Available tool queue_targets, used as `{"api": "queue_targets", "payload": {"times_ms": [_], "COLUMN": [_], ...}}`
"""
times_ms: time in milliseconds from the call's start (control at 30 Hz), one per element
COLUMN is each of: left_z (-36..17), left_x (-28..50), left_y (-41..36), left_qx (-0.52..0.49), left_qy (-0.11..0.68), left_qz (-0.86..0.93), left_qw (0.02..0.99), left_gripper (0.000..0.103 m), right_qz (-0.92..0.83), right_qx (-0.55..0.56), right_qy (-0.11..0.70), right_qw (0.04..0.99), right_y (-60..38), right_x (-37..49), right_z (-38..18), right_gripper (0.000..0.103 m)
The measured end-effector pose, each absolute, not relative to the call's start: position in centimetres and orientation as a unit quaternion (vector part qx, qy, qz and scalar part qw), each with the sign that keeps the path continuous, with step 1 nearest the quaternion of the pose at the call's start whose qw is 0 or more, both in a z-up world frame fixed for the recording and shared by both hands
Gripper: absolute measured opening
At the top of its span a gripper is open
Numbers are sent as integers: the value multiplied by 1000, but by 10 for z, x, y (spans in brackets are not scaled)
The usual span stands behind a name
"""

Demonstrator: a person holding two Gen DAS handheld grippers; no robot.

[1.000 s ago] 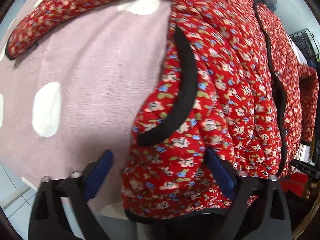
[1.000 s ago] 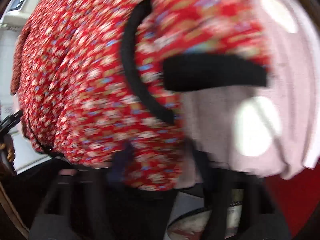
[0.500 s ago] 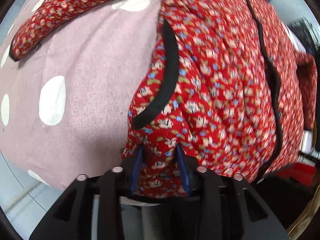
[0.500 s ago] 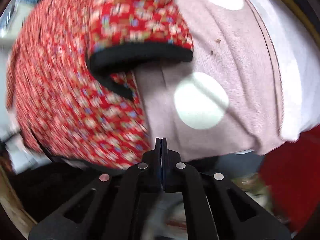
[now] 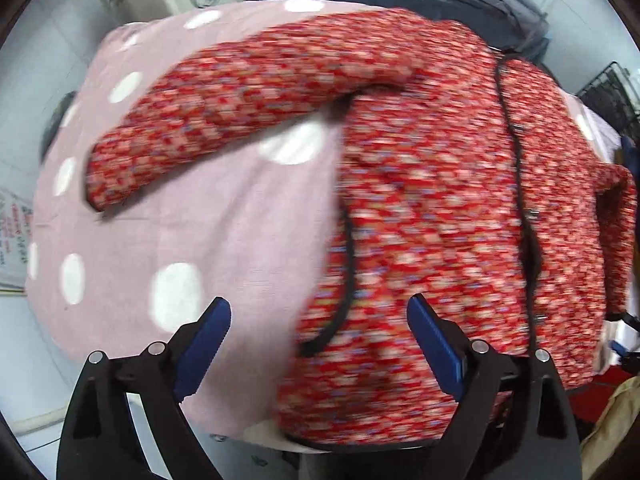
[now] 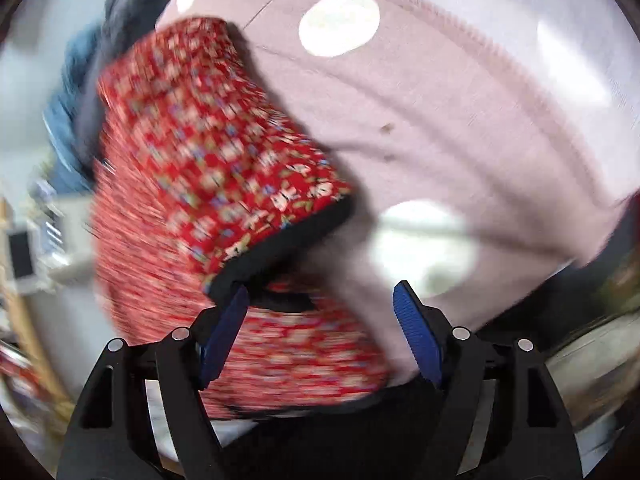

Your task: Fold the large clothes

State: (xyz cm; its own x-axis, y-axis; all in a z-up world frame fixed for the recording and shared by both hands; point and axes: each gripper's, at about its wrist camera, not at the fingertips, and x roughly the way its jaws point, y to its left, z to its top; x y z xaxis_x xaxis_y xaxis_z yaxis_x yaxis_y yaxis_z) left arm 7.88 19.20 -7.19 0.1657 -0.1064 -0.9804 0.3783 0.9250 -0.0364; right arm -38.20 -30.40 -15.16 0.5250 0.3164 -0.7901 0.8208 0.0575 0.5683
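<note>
Grippers part over the red floral jacket as both hands let go at once. Left gripper [image 5: 318, 346], clamped on the jacket's lower front half a second ago, now has its blue pads spreading wide and pressing on nothing; the black-piped pocket edge [image 5: 344, 280] lies loose beyond them, and more of the garment shows than a moment ago, the view having drawn back from the cloth. Right gripper [image 6: 320, 330], fully pinched together half a second ago, is likewise opening, its pads apart with only the black cuff [image 6: 280, 252] of the near sleeve just ahead of the left pad and nothing between them.

The jacket [image 5: 440, 200] lies spread, front up, on the pink polka-dot cloth [image 5: 200, 220] that covers the tabletop, its body toward the right side and its hem at the near edge. One sleeve [image 5: 240, 112] stretches out toward the far left corner; the other [image 6: 208, 152] lies near the right gripper, folded in or not being hard to tell through the blur. The black placket [image 5: 516, 160] runs straight up the middle.

Judging by this, the smoothing of hem and sleeve is done and the released garment sits ready for its first real fold; the left sleeve, flung outward, looks the likeliest next piece to bring across.
</note>
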Motion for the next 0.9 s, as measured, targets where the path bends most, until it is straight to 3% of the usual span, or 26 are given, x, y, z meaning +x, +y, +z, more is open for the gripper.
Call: {"api": "queue_targets", "payload": {"times_ms": [367,800,867,900], "left_z": [-73,-69,-69,-71], "left_x": [19,34,32,31], "left_y": [82,50,49,49], "left_qx": [164,161,164,165], "left_qy": [610,605,606,607], "left_qz": [-262,-266,-268,-268], "left_qw": [730,733,731,730], "left_gripper": [88,88,88,88], "right_qz": [-218,-218,-212,-211], "right_qx": [827,846,838,832], "right_qy": [237,224,232,237], "right_qw": [460,431,446,455], "right_y": [-293,-293,-297,-301], "right_x": [-428,-374,-373,-374], "right_z": [-193,-229,-223,-218], "right_gripper": [75,78,69,48]}}
